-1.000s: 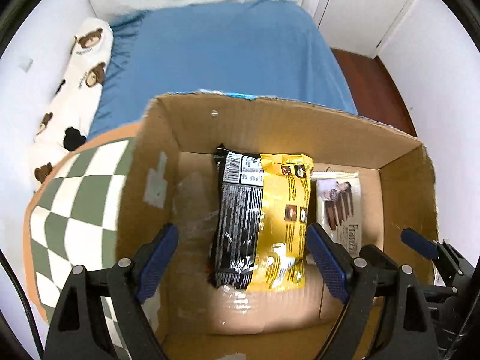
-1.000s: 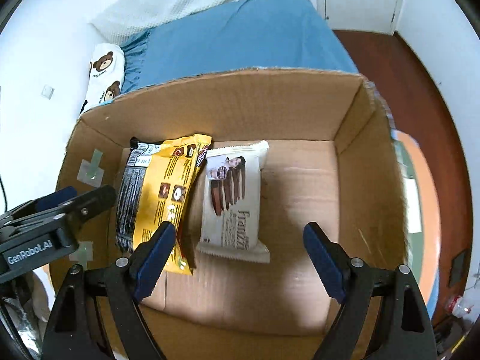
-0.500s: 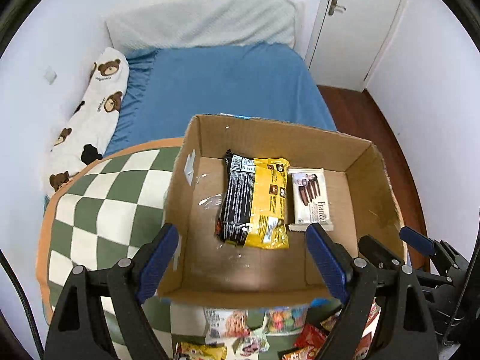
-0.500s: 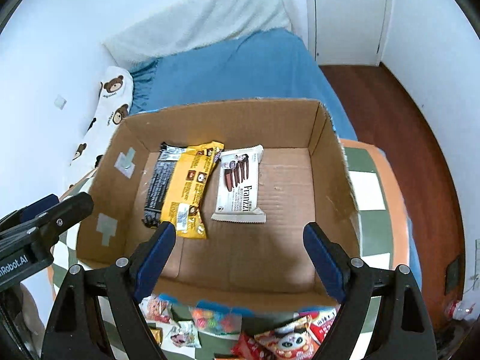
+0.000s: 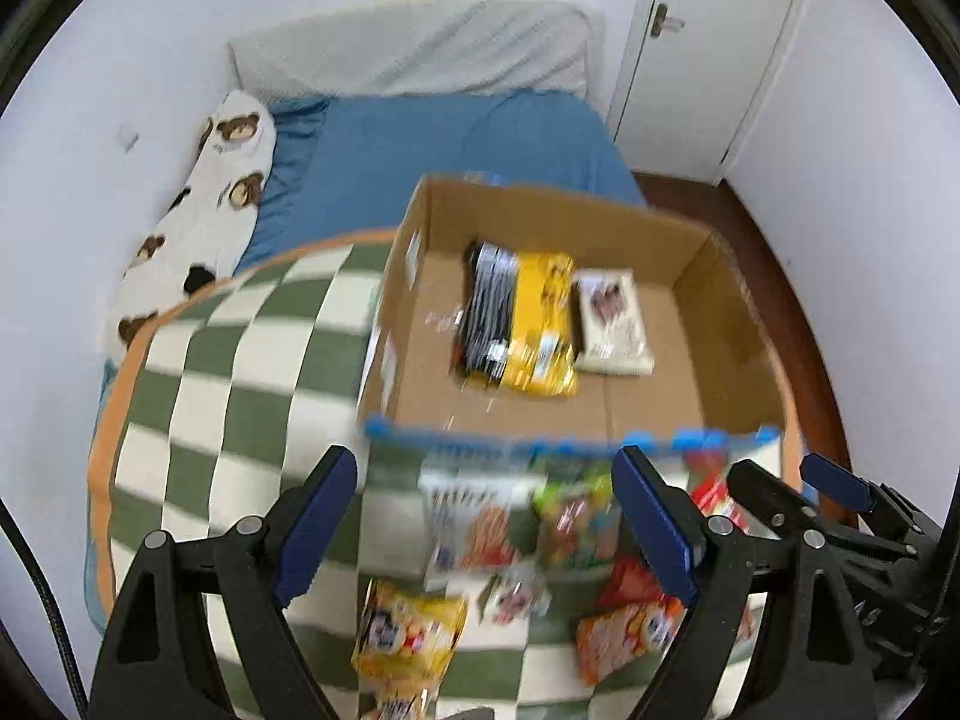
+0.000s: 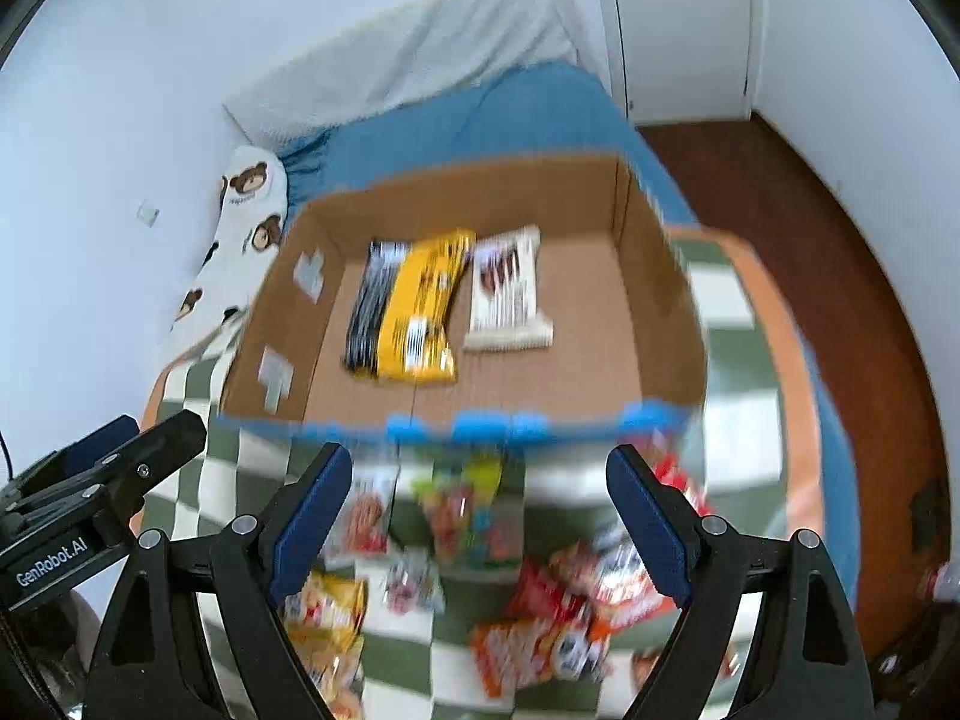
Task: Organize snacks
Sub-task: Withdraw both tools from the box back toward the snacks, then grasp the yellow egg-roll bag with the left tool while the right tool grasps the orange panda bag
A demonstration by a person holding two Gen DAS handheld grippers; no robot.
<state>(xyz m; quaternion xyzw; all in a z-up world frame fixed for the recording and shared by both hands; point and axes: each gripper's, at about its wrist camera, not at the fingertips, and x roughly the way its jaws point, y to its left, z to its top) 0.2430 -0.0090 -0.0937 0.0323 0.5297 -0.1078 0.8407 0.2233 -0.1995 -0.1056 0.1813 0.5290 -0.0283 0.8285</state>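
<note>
A cardboard box stands on a green-and-white checked cloth. In it lie a black-and-yellow snack pack and a white wafer pack. Several loose snack packs lie on the cloth in front of the box, among them a yellow one and an orange one. My left gripper is open and empty above the loose snacks. My right gripper is open and empty too. Both views are blurred.
The checked cloth covers a round table with an orange rim. A blue bed with a bear-print pillow lies behind. A white door and brown floor are at the right.
Both grippers have pulled back and up from inside the box. The box now looks smaller and farther, and the loose snacks in front of it have come into view.
</note>
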